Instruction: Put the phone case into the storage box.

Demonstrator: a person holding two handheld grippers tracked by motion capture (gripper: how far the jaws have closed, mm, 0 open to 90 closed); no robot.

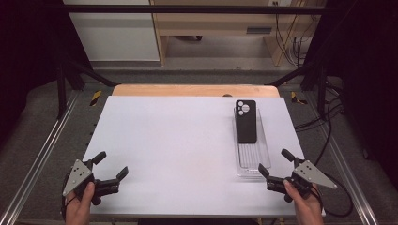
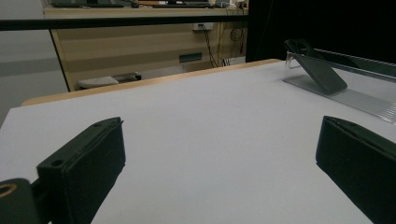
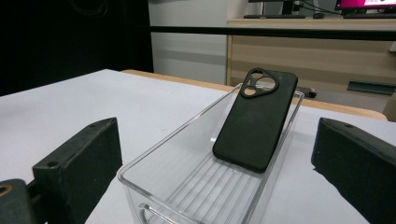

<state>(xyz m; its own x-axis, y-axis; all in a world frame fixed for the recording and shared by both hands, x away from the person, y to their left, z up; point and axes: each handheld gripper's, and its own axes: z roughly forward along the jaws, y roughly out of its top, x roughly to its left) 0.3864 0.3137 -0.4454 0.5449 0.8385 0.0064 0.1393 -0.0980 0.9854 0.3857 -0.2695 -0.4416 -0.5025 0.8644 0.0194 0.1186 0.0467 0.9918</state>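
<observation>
Both tools sit low at the near edge of the white table [image 1: 178,140]. The left gripper [image 1: 111,165] is at the near left, jaws spread wide, nothing between them. The right gripper [image 1: 275,161] is released too, empty, just short of the clear tray's [image 1: 263,161] near end. The black phone case [image 1: 246,121] leans tilted in the tray's far half, camera cutout up.
</observation>
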